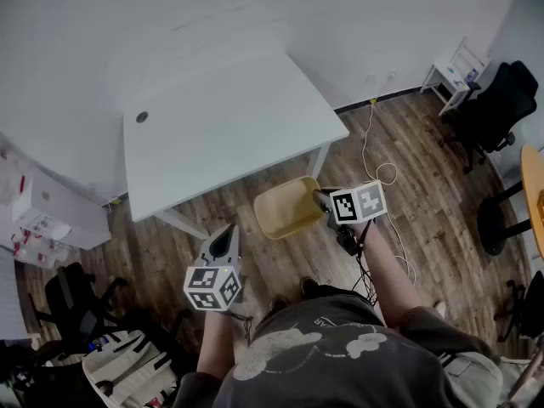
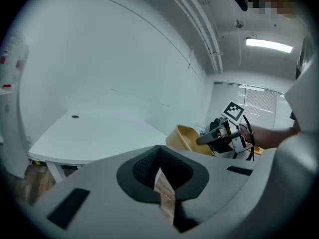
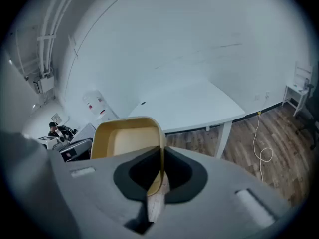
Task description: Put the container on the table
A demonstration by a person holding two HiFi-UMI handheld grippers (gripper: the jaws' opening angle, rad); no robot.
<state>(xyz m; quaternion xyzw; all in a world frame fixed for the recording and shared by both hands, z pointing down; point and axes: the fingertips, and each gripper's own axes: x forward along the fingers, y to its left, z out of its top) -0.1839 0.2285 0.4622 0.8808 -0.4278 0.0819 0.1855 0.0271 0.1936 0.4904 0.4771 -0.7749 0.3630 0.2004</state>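
One side wall of the tan container (image 1: 287, 208) is pinched between the fingers (image 3: 137, 177) of my right gripper (image 1: 324, 201), so the tub hangs out ahead of them over the floor (image 1: 280, 266), short of the white worktop (image 1: 221, 134) beyond. My left gripper (image 2: 160, 179) is clenched on nothing, off beside the tub, since one grip seems enough to carry it.

Office — desk (image 1: 229, 134), swivel chairs (image 1: 497, 109)
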